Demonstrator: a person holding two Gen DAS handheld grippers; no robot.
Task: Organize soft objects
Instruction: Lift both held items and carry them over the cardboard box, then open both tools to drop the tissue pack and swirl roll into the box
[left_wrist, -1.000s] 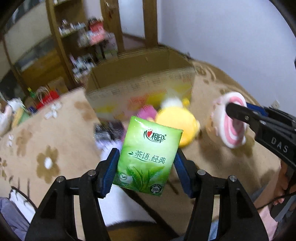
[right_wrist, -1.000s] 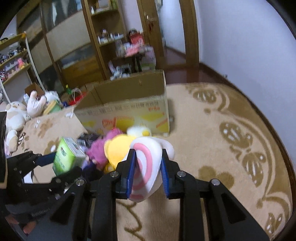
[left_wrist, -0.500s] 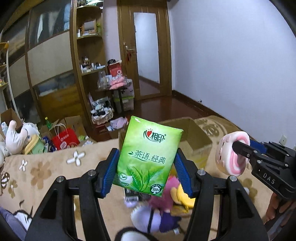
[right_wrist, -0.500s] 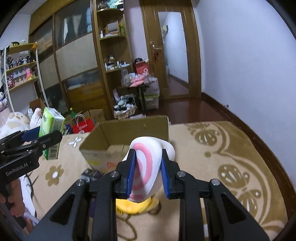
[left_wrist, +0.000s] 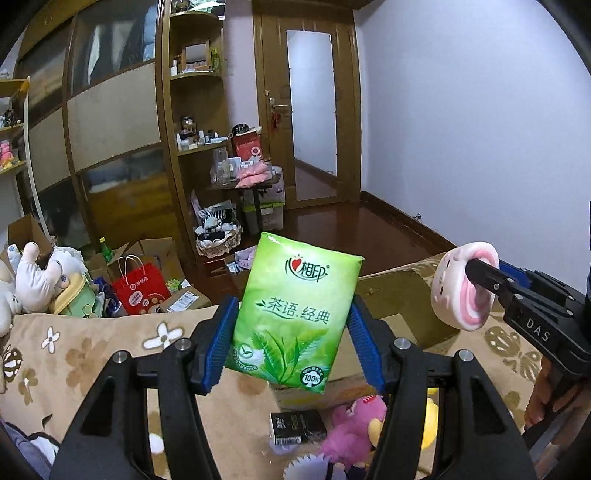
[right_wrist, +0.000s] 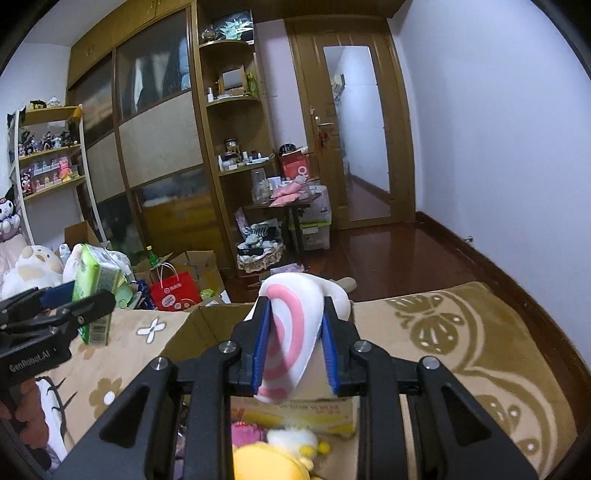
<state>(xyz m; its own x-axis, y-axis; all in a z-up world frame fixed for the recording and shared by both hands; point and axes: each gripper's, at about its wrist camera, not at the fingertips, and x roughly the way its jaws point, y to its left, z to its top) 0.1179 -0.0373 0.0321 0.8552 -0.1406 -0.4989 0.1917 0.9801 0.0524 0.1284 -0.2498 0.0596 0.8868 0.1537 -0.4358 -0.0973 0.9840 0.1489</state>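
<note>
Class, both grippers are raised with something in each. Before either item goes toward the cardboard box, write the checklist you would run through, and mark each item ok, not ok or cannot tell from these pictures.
1. Left gripper has the green tissue pack pinched on both sides: ok.
2. Right gripper is shut on the pink-and-white swirl plush: ok.
3. Both items hang above the blanket, off the toy pile: ok.
4. Cardboard box is open at the top: ok.
5. Room left inside the box: cannot tell, the held items hide its inside.
6. Pink plush and yellow plush lie outside the box, in front of it: not ok, unsorted.
</note>
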